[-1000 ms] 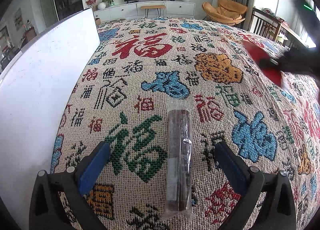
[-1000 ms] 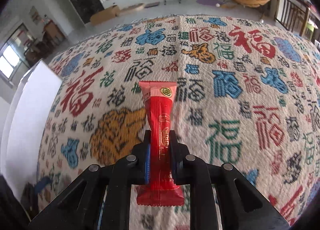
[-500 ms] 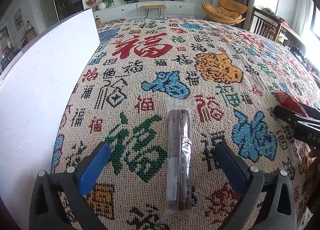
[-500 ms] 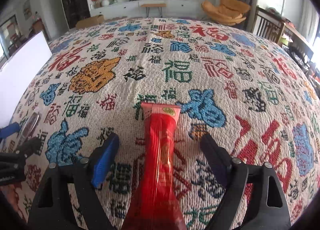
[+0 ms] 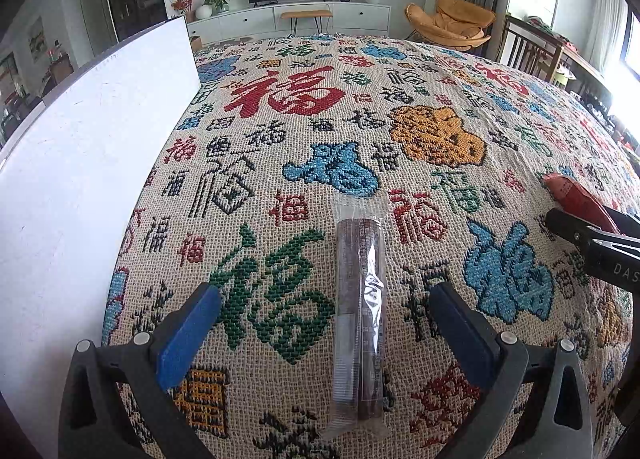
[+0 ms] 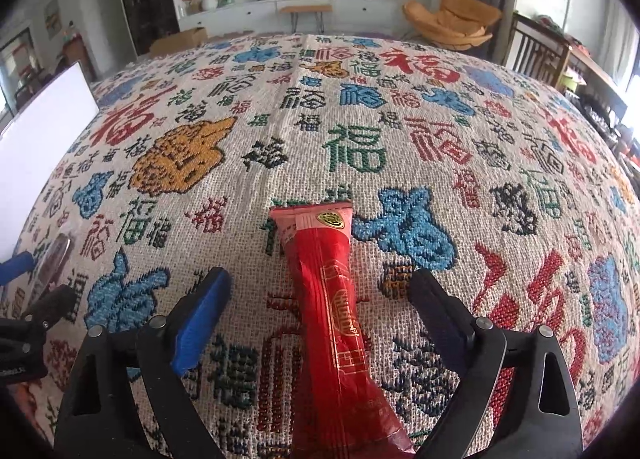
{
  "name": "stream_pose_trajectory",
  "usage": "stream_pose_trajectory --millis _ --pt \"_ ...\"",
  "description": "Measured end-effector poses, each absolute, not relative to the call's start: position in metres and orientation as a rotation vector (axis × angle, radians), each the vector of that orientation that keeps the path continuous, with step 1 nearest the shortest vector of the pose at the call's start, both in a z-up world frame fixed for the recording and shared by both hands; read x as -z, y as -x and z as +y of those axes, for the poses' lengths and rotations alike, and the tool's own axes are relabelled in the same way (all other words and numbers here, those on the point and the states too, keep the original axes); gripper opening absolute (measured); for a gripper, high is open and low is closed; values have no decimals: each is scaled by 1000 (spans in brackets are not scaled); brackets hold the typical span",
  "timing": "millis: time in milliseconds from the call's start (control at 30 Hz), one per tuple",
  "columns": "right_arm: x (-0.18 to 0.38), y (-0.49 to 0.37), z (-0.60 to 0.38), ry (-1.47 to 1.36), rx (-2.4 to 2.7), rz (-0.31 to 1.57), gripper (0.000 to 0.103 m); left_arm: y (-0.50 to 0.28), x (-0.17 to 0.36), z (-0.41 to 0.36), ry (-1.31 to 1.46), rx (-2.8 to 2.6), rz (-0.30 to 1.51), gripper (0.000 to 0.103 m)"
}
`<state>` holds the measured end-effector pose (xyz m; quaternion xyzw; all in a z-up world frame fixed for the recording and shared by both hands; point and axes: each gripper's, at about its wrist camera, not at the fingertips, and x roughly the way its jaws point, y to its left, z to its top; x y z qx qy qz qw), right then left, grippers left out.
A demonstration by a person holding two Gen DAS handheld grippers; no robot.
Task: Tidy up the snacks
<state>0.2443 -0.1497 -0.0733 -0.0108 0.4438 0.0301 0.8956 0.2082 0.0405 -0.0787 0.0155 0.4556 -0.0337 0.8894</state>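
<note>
— Start nearest: what sits in front of the left claw (image 5: 320,323)?

— A long clear-wrapped dark brown snack stick (image 5: 360,323) lies flat on the woven cloth covered in coloured characters (image 5: 280,139) that drapes the bench. It lies between the blue pads, which stand wide apart and touch nothing.

— And its long axis?

— It runs straight away from the claw, the near end down between the fingers and the far sealed end pointing up the cloth. So the pads flank its long sides — closing there would, I judge, pinch it across its narrow width.

— The right claw (image 6: 320,299)?

— Its jaws have just been opening and now stand spread. The long red foil snack packet with gold print (image 6: 336,307) lies on the cloth between them, pressed by neither pad, its axis also pointing away, leaning slightly left at the far end.

— Which hand is nearer which?

— Each is over its own stick. In the left view the red packet shows at the right edge, well apart from the brown stick.

— Further off?

— A white upright board (image 5: 80,179) stands along the cloth's left side, then the living room beyond.
</note>
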Motion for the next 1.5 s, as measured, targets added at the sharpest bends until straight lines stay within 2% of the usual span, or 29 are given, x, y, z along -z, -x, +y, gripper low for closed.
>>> stream_pose_trajectory --millis 1500 --pt "74 -245 -148 23 -61 921 94 -208 79 41 -31 69 946 103"
